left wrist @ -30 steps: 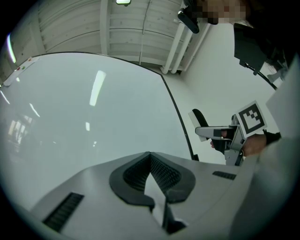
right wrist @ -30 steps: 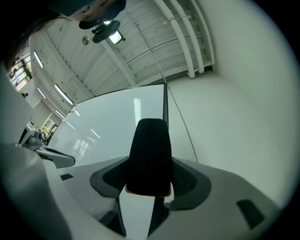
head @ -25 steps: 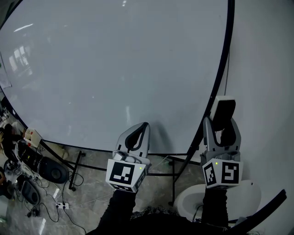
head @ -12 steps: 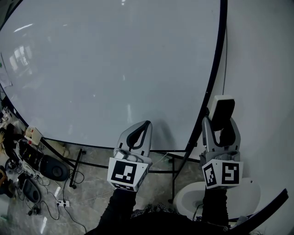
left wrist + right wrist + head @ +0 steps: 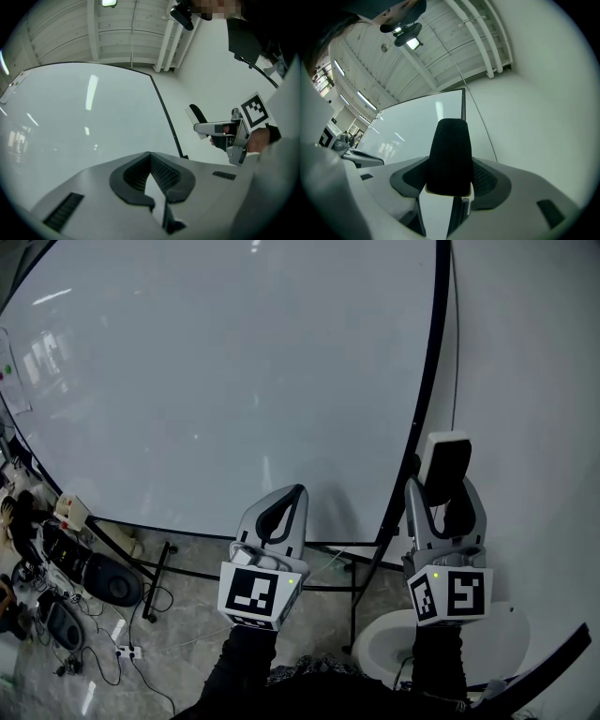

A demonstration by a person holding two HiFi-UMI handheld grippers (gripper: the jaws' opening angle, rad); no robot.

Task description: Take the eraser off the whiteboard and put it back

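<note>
The whiteboard (image 5: pixel 225 381) fills most of the head view, and its black frame edge runs down the right. The eraser (image 5: pixel 445 468), white with a black felt face, stands upright between the jaws of my right gripper (image 5: pixel 446 498), which is shut on it. It is held just right of the board's edge, in front of the wall. In the right gripper view the eraser (image 5: pixel 450 157) rises from the gripper (image 5: pixel 450 187) with the whiteboard (image 5: pixel 417 126) behind it. My left gripper (image 5: pixel 281 512) is shut with nothing in it, low before the board; its jaws meet in its own view (image 5: pixel 151 157).
A white wall (image 5: pixel 534 381) lies right of the board. Below are the board's black stand legs (image 5: pixel 159 577). Bags, cables and a power strip (image 5: pixel 127 652) lie on the floor at the left. A white round object (image 5: pixel 497 643) sits at the lower right.
The right gripper with the eraser has drifted a little left and up. The board's black edge now sits further left in view. The left gripper has barely moved.
</note>
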